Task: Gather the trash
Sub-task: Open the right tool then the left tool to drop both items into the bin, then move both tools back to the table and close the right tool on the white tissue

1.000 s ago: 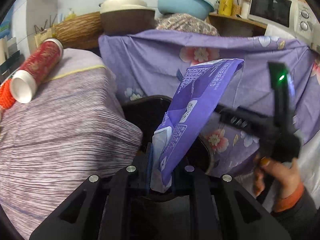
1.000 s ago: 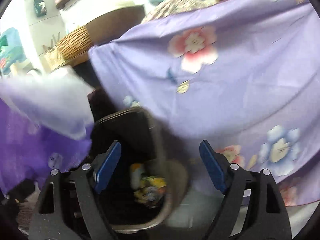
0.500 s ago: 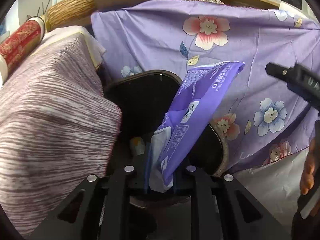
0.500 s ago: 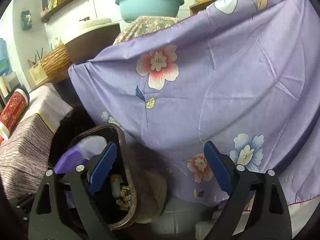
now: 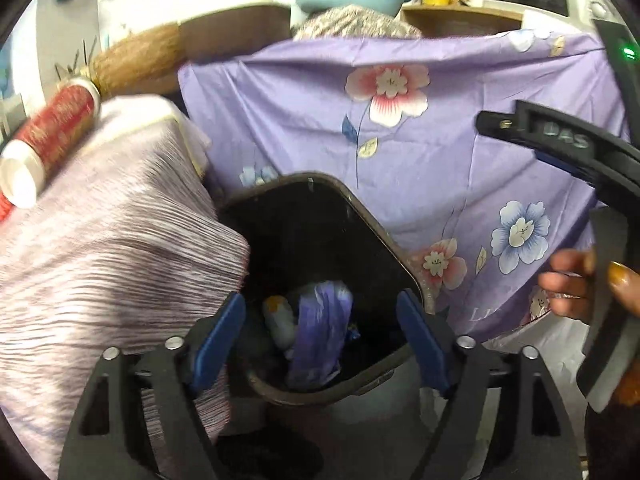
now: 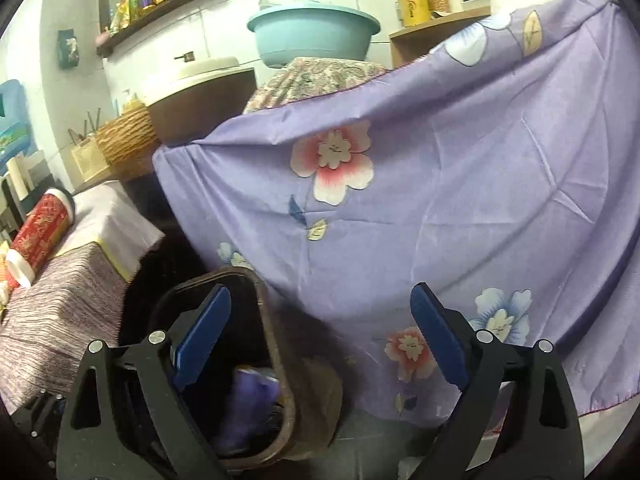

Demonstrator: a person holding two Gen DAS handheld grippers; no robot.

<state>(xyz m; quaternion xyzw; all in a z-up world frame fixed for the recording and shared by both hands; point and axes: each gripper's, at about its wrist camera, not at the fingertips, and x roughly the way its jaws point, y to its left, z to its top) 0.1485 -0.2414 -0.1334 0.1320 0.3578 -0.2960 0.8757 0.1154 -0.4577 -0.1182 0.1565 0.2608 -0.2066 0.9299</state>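
Note:
A dark brown trash bin (image 5: 360, 208) stands on the floor between a striped-cloth table and a purple floral cloth. A purple wrapper (image 5: 320, 328) lies inside it on other trash. My left gripper (image 5: 322, 336) is open and empty, right above the bin's mouth. The right gripper's body shows at the right edge of the left wrist view (image 5: 568, 148). In the right wrist view the bin (image 6: 276, 344) is at lower left with the purple wrapper (image 6: 248, 408) inside. My right gripper (image 6: 320, 344) is open and empty, above and right of the bin.
A red tube with a white cap (image 5: 44, 144) lies on the striped cloth table (image 5: 112, 264) at left. The purple floral cloth (image 6: 440, 200) hangs behind and right of the bin. Behind are a teal basin (image 6: 312, 36), a wicker basket (image 6: 124, 140) and shelves.
My left gripper opened and let go of the purple wrapper, which dropped into the bin. My right gripper drew back and up from the bin.

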